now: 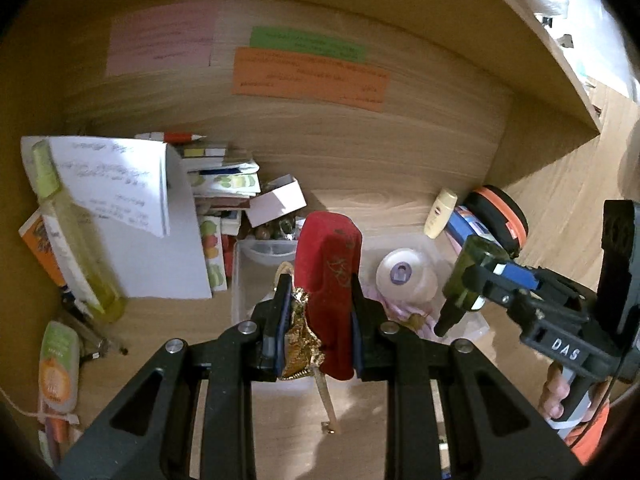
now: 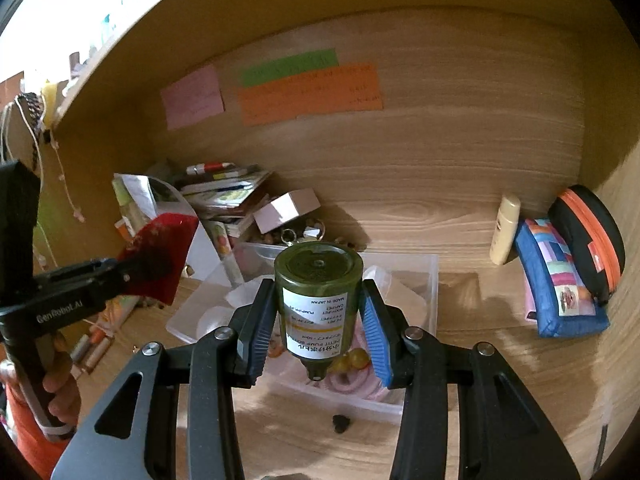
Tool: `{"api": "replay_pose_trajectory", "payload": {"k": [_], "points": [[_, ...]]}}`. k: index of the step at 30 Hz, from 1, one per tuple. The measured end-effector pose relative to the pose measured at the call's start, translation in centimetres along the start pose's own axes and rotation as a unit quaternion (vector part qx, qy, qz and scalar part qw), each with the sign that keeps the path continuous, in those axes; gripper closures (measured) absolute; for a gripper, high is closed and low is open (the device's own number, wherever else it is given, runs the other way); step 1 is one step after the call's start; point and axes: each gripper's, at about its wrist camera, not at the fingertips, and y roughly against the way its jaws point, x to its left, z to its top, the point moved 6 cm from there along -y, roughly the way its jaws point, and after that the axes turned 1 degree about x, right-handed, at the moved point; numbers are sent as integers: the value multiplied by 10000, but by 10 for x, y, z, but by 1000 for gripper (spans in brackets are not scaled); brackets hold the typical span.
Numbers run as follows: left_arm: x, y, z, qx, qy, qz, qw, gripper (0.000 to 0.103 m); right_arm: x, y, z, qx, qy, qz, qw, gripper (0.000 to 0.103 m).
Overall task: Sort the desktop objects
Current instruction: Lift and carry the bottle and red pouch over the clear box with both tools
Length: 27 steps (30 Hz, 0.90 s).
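While my right gripper (image 2: 318,330) pinches the inverted green pump bottle (image 2: 318,300) and my left gripper (image 1: 318,330) clamps the red velvet pouch (image 1: 330,284) above the clear organizer tray (image 2: 434,276), the round bottle may slip between the pads.

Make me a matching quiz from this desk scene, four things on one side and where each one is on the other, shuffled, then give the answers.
Things:
1. red pouch
2. green bottle
3. cream tube
4. blue pouch

Places:
A. standing against the back wall
B. in the left hand-held gripper
C. leaning on the black round case
D. in the right hand-held gripper

Pairs: 1-B, 2-D, 3-A, 4-C
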Motion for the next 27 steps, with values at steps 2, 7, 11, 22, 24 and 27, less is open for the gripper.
{"api": "replay_pose_trajectory", "payload": {"k": [2,7,11,22,24,27], "points": [[-1,-6,3,19,-9,-13,10000,79,-2,-5,0,38,64,-110,9999,65],[-4,-37,7,232,-28,-130,9996,79,-5,-18,-2,192,163,-200,9995,65],[-3,-58,5,378,-32,-110,9992,79,-2,-30,-2,292,280,-243,9989,65],[10,-99,-10,759,-81,4,9971,78,13,-74,-3,641,597,-417,9953,65],[12,-102,-13,821,-133,60,9965,76,16,-81,-3,668,678,-475,9943,65],[11,-105,-13,839,-217,120,9962,74,21,-88,-3,703,814,-526,9928,64]]}}
